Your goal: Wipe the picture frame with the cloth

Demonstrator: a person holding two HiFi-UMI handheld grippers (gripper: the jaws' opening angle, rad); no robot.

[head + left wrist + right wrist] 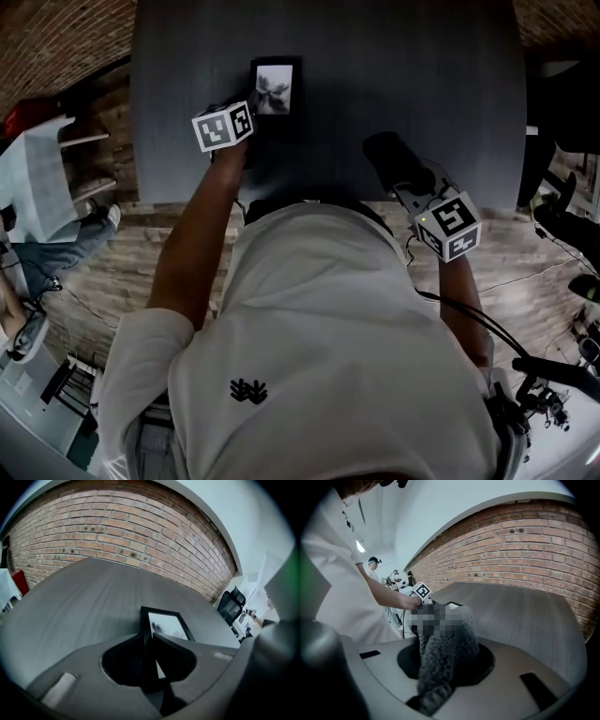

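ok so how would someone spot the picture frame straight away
Start at the dark grey table before the brick wall. Left of its middle is the picture frame, the left tongs on its edge. It is flat and black-rimmed with a pale photo, unlike the fluffy grey cloth.

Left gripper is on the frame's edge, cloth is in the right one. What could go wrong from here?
1. The left gripper pinches the picture frame by one thin edge only, so wiping pressure could twist it or slip it free.
2. The cloth sits bunched in the right gripper. If the wad shifts during the wipe, the hard jaws might scrape the glass.
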